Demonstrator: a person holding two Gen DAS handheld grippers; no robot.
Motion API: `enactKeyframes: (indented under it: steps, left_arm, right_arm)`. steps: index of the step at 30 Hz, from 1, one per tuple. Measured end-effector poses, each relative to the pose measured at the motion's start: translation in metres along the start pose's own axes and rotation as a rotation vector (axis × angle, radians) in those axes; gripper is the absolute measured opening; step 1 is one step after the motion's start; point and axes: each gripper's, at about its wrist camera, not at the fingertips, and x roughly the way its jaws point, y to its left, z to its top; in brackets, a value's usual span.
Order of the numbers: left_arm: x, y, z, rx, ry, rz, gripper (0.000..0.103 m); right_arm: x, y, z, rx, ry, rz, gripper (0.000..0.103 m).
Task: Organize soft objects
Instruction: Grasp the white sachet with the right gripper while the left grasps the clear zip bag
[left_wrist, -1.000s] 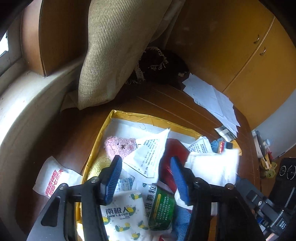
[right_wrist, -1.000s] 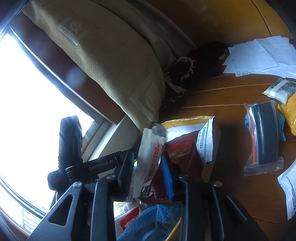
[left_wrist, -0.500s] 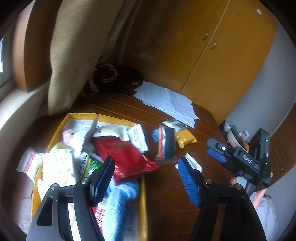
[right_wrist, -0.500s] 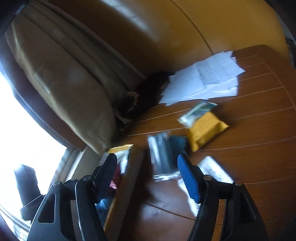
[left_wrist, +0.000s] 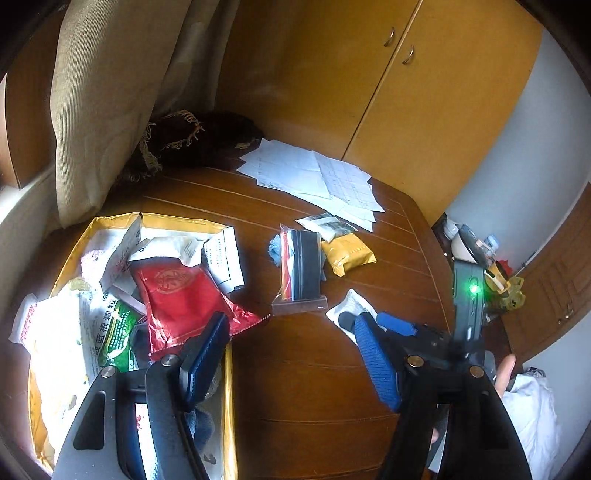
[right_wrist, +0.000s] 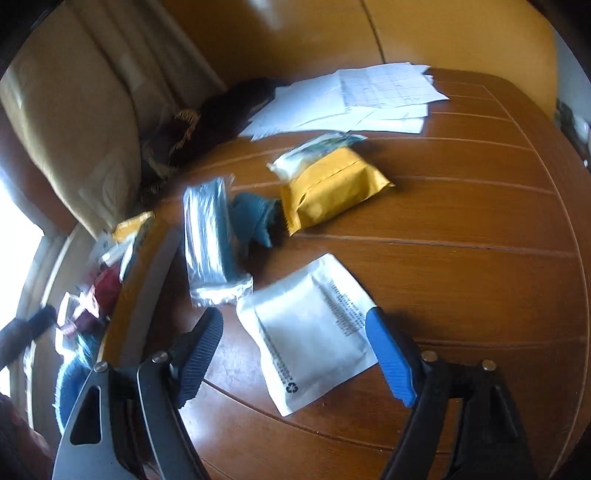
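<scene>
Both grippers are seen spread, nothing pinched. Left gripper (left_wrist: 291, 354) is held over the right edge of the shallow yellow cardboard tray (left_wrist: 147, 220), w/ a crinkled red foil pouch (left_wrist: 181, 295) piled in it among other packets. Right gripper (right_wrist: 295, 354) is held above a flat white plastic mailer pouch (right_wrist: 306, 332) on the brown wooden table (right_wrist: 461, 221). A clear zip bag w/ dark contents (right_wrist: 210, 243) and a yellow padded packet (right_wrist: 332, 192) are seen lying beyond, near the tray but outside it.

Green sachet (left_wrist: 117, 334) in the box at 8 o'clock reads "板蓝根颗粒". White pouch (right_wrist: 308, 338) on the desk carries a recycling symbol at its 6 o'clock corner; its fine print is too small to read.
</scene>
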Motion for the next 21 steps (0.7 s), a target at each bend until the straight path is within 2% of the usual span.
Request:
enactKeyframes:
  steps: [3, 6, 8, 12, 14, 15, 17, 21]
  left_arm:
    - [0.003, 0.000, 0.005, 0.008, -0.007, 0.023, 0.074]
    - [0.013, 0.000, 0.011, 0.006, 0.020, 0.031, 0.074]
    - [0.018, -0.002, 0.015, 0.004, 0.037, 0.035, 0.074]
    - [0.038, -0.014, 0.023, 0.019, 0.075, 0.037, 0.074]
    - [0.051, -0.022, 0.028, 0.029, 0.095, 0.046, 0.074]
    - [0.058, -0.026, 0.030, 0.036, 0.102, 0.061, 0.074]
    - [0.073, -0.035, 0.035, 0.053, 0.118, 0.089, 0.074]
    - [0.110, -0.048, 0.044, 0.076, 0.139, 0.200, 0.074]
  right_arm:
    - [0.002, 0.016, -0.006, -0.092, 0.002, -0.086, 0.080]
    - [0.003, 0.024, -0.012, -0.145, -0.002, -0.143, 0.079]
    - [0.002, 0.026, -0.015, -0.162, -0.009, -0.203, 0.064]
    - [0.000, 0.025, -0.017, -0.172, -0.006, -0.214, 0.053]
    - [-0.003, 0.022, -0.015, -0.156, -0.014, -0.209, 0.043]
    - [-0.006, 0.020, -0.014, -0.143, -0.020, -0.191, 0.040]
    - [-0.015, 0.017, -0.013, -0.119, -0.047, -0.147, 0.023]
    - [-0.027, 0.010, -0.011, -0.066, -0.086, -0.116, 0.015]
